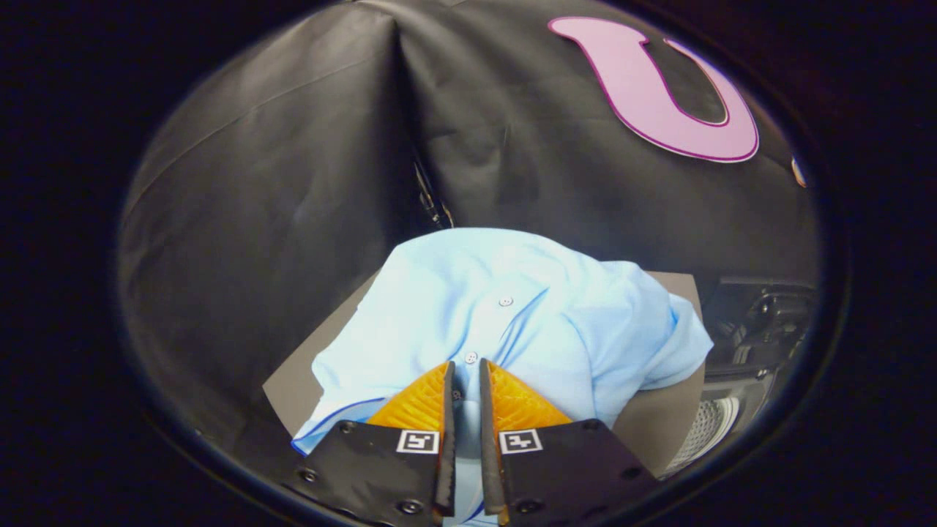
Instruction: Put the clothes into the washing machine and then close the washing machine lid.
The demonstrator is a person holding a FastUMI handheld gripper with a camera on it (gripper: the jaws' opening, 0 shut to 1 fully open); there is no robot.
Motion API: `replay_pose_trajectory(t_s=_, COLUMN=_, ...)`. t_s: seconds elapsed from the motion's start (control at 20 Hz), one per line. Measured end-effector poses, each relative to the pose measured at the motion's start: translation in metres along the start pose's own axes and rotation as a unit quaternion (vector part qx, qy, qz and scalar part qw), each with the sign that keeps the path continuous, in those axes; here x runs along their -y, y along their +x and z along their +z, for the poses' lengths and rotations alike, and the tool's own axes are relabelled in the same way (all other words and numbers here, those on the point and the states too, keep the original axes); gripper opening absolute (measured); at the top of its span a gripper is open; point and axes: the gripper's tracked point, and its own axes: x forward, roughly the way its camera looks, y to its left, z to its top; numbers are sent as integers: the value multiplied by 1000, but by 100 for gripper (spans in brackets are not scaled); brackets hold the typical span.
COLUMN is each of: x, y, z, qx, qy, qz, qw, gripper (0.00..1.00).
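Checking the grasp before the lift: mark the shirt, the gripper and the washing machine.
light blue shirt (556, 322): gripper view, chest fabric.
gripper (466, 369): gripper view, between fingertips, pinching the button placket.
washing machine (706, 424): gripper view, perforated drum.

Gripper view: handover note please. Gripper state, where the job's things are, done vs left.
Gripper: fingers nearly closed, pinching a fold of the light blue shirt at its button placket.
Shirt: bunched on the grey surface, lying ahead of and under the fingers.
Washing machine: beyond the shirt to the right; perforated drum visible, so the lid looks open.
Done: shirt gripped.
Left: lift the shirt, drop it into the drum, close the lid.
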Motion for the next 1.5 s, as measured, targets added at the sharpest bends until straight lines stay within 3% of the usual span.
replay_pose_trajectory(t_s=0.05, x=3, y=5, z=-1, qx=0, qy=5, qz=0, qw=1000, gripper=1)
replay_pose_trajectory(t_s=0.45, x=12, y=-28, z=35, qx=34, qy=-14, qz=-56, qw=998, gripper=0)
replay_pose_trajectory(t_s=0.7, x=26, y=-83, z=85, qx=66, qy=7, qz=-118, qw=991, gripper=0)
replay_pose_trajectory(t_s=1.05, x=34, y=-220, z=181, qx=101, qy=39, qz=-233, qw=966, gripper=0)
replay_pose_trajectory(t_s=1.4, x=24, y=-267, z=230, qx=102, qy=59, qz=-293, qw=949, gripper=0)
replay_pose_trajectory(t_s=1.5, x=33, y=-251, z=208, qx=87, qy=64, qz=-289, qw=951, gripper=3)
